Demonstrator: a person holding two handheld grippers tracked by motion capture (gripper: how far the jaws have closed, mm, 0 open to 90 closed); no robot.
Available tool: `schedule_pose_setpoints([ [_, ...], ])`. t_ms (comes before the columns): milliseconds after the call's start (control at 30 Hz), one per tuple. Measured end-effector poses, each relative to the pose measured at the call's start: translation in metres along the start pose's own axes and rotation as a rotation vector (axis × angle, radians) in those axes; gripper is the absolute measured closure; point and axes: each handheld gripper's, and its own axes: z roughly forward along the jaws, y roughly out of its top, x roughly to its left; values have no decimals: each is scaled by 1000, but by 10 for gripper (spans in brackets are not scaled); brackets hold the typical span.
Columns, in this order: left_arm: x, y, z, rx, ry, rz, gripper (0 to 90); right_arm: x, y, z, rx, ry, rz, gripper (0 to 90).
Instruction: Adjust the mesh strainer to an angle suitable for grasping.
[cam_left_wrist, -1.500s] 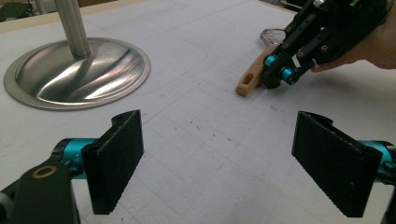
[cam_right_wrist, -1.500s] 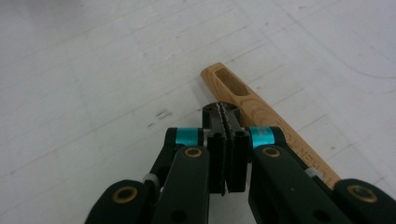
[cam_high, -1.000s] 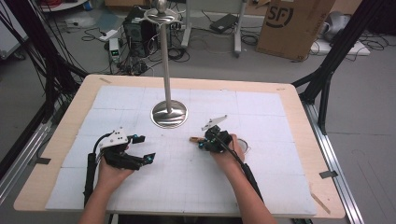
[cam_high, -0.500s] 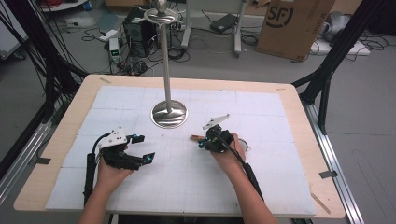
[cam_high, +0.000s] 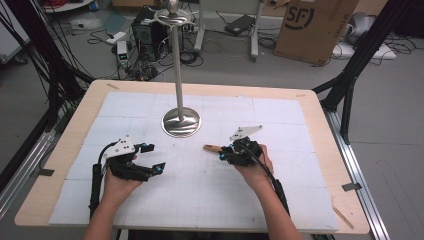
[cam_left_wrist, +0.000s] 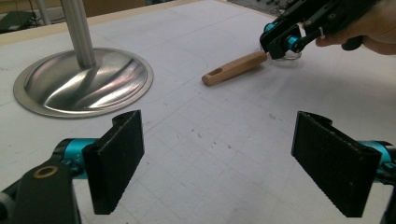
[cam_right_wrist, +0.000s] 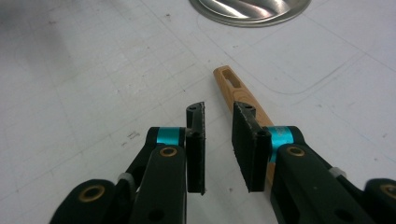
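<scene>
Cardboard box (cam_high: 311, 27) marked "SF" at one o'clock beyond the bench (cam_high: 320, 107). Right gripper (cam_right_wrist: 218, 140) just parted, clasping nothing, wooden handle (cam_right_wrist: 240, 95) lying beside it. Left gripper (cam_left_wrist: 233, 161) wide apart, nothing between.

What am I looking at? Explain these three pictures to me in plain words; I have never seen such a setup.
There is no robot here. A person holds a two-jawed clamp, a hand-held gripper, in each hand. The high view looks down on the table. The other two pictures come from cameras riding on the grippers, each looking along its own black jaws. On the table are a metal stand and a wooden handle. The left hand-held gripper is wide open and empty. The right hand-held gripper has just been opening its jaws. Nothing is between them, and the handle lies on the table beside one jaw.
</scene>
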Motion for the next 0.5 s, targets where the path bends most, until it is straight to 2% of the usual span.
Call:
schedule_pose_setpoints([
  [200,-1,2,-1,1,-2,12,175,-2,-3,-13,-40,-17,3,597],
  [367,0,3,-2,-3,-2,9,176,-6,-7,-20,-53,-38,37,496],
  [500,0,3,-2,-2,1,9,175,-9,-9,-21,-49,-45,37,482],
])
